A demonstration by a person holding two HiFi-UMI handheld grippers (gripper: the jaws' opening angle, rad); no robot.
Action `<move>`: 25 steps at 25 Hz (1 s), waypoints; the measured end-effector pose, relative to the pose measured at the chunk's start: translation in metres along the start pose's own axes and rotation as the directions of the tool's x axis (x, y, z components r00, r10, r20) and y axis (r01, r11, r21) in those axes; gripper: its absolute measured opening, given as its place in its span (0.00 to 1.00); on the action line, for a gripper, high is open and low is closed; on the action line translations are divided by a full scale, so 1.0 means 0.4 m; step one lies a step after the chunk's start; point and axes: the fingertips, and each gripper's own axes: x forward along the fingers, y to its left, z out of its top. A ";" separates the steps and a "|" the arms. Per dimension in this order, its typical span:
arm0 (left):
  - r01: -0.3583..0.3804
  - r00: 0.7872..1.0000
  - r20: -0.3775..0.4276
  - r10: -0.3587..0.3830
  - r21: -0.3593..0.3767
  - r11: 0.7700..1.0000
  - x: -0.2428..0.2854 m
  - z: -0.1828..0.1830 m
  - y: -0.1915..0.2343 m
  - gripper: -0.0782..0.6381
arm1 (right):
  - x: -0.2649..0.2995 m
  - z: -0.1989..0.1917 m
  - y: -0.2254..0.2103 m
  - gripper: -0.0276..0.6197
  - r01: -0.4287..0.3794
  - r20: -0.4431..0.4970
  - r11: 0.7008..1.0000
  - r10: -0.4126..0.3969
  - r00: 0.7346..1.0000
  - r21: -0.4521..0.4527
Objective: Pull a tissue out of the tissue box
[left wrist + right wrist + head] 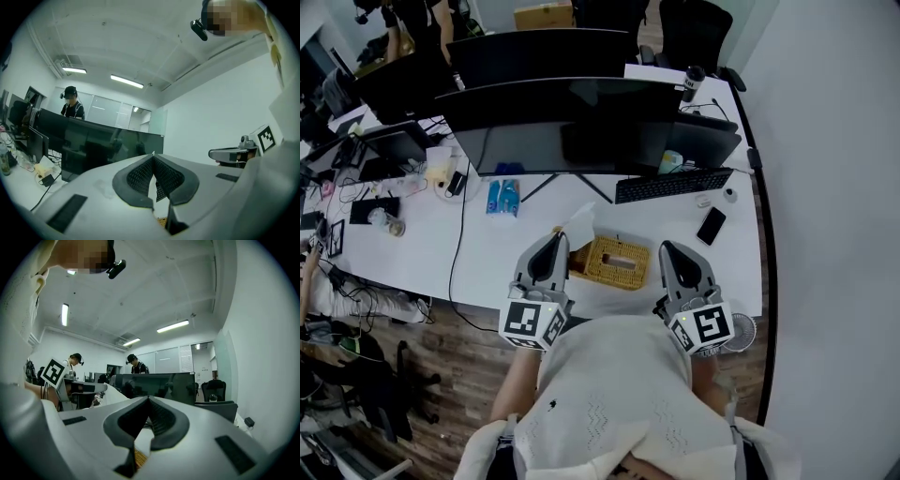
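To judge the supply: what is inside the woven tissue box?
One white tissue rises from the woven tissue box, its end at the closed tips of the left gripper. The woven top covers whatever else is inside.

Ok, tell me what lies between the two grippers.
The woven tissue box lies between the left gripper and the right gripper, its white tissue standing up nearer the left one; the head view shows it.

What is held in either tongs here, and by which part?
Left tongs seem to pinch the tissue by its lower edge; right tongs shut, empty.
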 end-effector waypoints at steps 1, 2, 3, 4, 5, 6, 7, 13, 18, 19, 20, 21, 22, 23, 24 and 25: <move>-0.002 1.000 0.002 0.002 -0.003 1.000 -0.003 0.000 -0.001 0.13 | -0.004 0.002 -0.002 0.04 0.001 -0.001 1.000 -0.001 1.000 -0.003; -0.003 1.000 0.001 0.003 -0.006 1.000 -0.006 -0.002 -0.003 0.13 | -0.009 0.004 -0.003 0.04 0.002 -0.003 1.000 -0.002 1.000 -0.004; -0.005 1.000 0.000 0.005 -0.009 1.000 -0.009 -0.003 -0.002 0.13 | -0.013 0.007 -0.003 0.04 0.004 -0.004 1.000 -0.004 1.000 -0.006; -0.006 1.000 0.000 0.006 -0.011 1.000 -0.010 -0.003 0.001 0.13 | -0.013 0.011 -0.004 0.04 0.005 -0.002 1.000 -0.005 1.000 -0.008; -0.008 1.000 0.001 0.008 -0.012 1.000 -0.010 -0.001 0.005 0.13 | -0.011 0.018 -0.006 0.04 0.007 0.002 1.000 -0.007 1.000 -0.007; -0.008 1.000 0.002 0.008 -0.012 1.000 -0.009 0.001 0.008 0.13 | -0.008 0.025 -0.009 0.04 0.007 0.008 1.000 -0.007 1.000 -0.002; -0.008 1.000 0.003 0.008 -0.013 1.000 -0.007 0.002 0.010 0.13 | -0.005 0.031 -0.011 0.04 0.005 0.015 1.000 -0.005 1.000 0.011; 0.004 1.000 -0.002 -0.004 -0.021 1.000 -0.007 -0.011 0.005 0.13 | -0.009 0.054 0.009 0.04 -0.032 0.049 0.998 0.029 0.998 0.047; 0.032 0.999 0.006 -0.032 -0.013 0.999 0.000 -0.004 -0.009 0.13 | -0.011 0.043 0.017 0.04 -0.038 0.025 0.999 0.038 0.999 -0.002; 0.034 0.999 0.008 -0.034 -0.012 0.999 0.000 -0.002 -0.009 0.13 | -0.010 0.042 0.018 0.04 -0.036 0.024 0.999 0.036 0.999 -0.005; 0.035 0.999 0.010 -0.034 -0.012 0.999 0.001 -0.001 -0.008 0.13 | -0.010 0.041 0.018 0.04 -0.034 0.025 0.999 0.034 0.999 -0.004; 0.034 0.999 0.011 -0.034 -0.014 0.999 0.001 0.000 -0.008 0.13 | -0.011 0.041 0.020 0.04 -0.034 0.025 0.999 0.034 0.999 0.000; 0.033 0.999 0.011 -0.033 -0.017 0.999 0.000 0.000 -0.008 0.13 | -0.012 0.040 0.021 0.04 -0.036 0.023 0.999 0.035 0.999 0.003; 0.033 0.999 0.010 -0.033 -0.018 0.999 0.000 -0.001 -0.008 0.13 | -0.012 0.038 0.024 0.04 -0.040 0.019 0.999 0.040 0.999 0.005; 0.034 0.999 0.009 -0.034 -0.018 0.999 0.000 -0.003 -0.008 0.13 | -0.013 0.035 0.028 0.04 -0.049 0.014 0.999 0.048 0.999 0.004; 0.035 0.999 0.006 -0.035 -0.018 0.999 0.000 -0.006 -0.008 0.13 | -0.012 0.032 0.032 0.04 -0.058 0.009 0.998 0.058 0.998 0.002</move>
